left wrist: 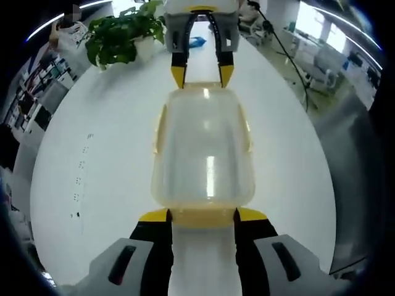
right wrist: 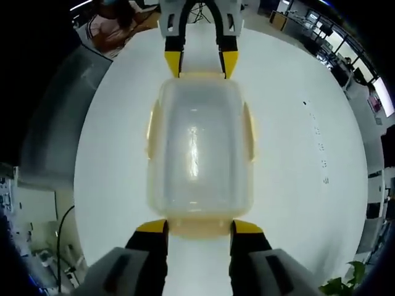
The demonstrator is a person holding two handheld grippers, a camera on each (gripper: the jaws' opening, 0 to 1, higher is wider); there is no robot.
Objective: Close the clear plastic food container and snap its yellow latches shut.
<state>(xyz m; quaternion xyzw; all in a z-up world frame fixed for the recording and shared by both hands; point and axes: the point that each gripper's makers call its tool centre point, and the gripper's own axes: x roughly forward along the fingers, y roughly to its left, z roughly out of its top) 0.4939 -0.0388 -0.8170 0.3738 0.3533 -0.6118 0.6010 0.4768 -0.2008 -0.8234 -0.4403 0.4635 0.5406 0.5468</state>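
Fingers [left wrist: 157, 215] of left gripper [left wrist: 202, 214] and right gripper [right wrist: 199, 226]: spread apart, straddling opposite ends of the clear rectangular plastic food container [left wrist: 203, 154], which is sitting lidded on the white surface [left wrist: 111, 148]. Latching step appears pending; pressing the yellow end latch [left wrist: 203, 217] down likely comes next.

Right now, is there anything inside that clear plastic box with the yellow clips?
Through the lid of the clear plastic food container, nothing is visible inside; glare streaks blur part of the interior. It rests on the white table, and the tabletop beneath it is hidden.
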